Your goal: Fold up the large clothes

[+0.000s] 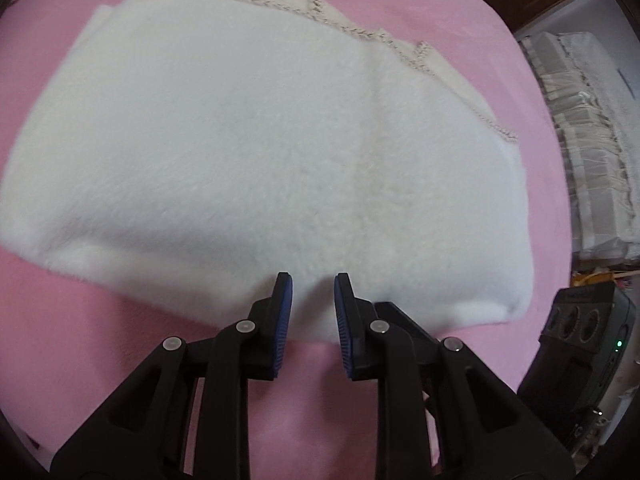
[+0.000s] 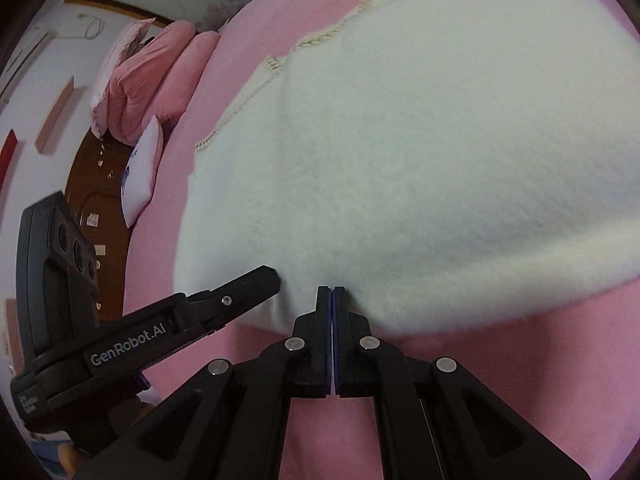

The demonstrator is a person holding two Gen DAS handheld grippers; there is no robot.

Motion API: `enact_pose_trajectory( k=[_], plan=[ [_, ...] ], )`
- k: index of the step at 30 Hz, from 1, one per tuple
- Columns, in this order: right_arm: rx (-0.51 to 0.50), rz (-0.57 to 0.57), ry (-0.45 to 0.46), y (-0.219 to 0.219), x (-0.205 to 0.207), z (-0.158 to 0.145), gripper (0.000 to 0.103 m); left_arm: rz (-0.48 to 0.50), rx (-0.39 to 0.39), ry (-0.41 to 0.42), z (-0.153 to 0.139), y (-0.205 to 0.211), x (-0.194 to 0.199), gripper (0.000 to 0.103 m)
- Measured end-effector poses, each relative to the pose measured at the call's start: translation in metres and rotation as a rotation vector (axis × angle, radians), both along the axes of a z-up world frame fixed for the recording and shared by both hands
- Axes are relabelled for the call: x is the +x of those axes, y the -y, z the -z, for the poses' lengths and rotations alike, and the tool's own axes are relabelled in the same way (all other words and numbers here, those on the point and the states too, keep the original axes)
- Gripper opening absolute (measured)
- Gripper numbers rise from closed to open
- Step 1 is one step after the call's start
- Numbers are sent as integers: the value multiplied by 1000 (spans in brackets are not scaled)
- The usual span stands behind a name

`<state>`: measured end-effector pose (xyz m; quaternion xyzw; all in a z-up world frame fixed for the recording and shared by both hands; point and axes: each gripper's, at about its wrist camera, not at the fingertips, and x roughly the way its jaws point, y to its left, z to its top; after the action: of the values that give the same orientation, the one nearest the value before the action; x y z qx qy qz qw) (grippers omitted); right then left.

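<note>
A fluffy white garment (image 1: 248,140) with braided beige trim (image 1: 352,32) lies folded on the pink bed (image 1: 80,340). My left gripper (image 1: 313,280) points down at its near edge. The blue pads stand a little apart with a pinch of the thick white fabric drawn in between them. In the right wrist view the left gripper (image 2: 274,276) bites the near left corner of the garment (image 2: 420,152). My right gripper (image 2: 331,289) is shut, pads together. Its tips rest at the garment's near edge, and no fabric shows between them.
Pink pillows (image 2: 136,76) and a white cushion (image 2: 140,172) sit at the bed's end beside a brown wooden panel (image 2: 96,184). A fringed grey-white throw (image 1: 592,152) lies past the bed's right edge. The other gripper's black camera housing (image 1: 580,328) shows low right.
</note>
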<state>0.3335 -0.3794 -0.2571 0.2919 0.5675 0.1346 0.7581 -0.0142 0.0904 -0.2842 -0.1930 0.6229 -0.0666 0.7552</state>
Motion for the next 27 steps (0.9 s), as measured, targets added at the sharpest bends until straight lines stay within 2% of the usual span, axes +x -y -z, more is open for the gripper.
enact_pose_trajectory(
  k=[4, 6, 8, 11, 17, 20, 24, 27],
  plan=[
    [1, -29, 34, -3, 11, -5, 0, -24, -18, 5, 20, -13, 48, 19],
    [-28, -41, 39, -7, 14, -9, 0, -23, -31, -3, 26, -16, 62, 19],
    [-53, -49, 17, -5, 35, -3, 0, -30, -33, 1, 27, -25, 70, 19],
    [-46, -39, 16, 0, 63, 4, 0, -34, -28, -6, 44, -12, 95, 19],
    [-32, -44, 79, 8, 95, 8, 0, -73, -96, 41, 50, -18, 125, 19],
    [-8, -7, 93, 14, 135, 16, 0, -85, -108, 56, 55, -18, 148, 19],
    [-26, 24, 126, 22, 179, 23, 0, -105, -131, 61, 65, -24, 175, 19],
    [-41, 14, 127, 32, 207, 27, 0, -120, -110, 67, 68, -12, 198, 19]
  ],
)
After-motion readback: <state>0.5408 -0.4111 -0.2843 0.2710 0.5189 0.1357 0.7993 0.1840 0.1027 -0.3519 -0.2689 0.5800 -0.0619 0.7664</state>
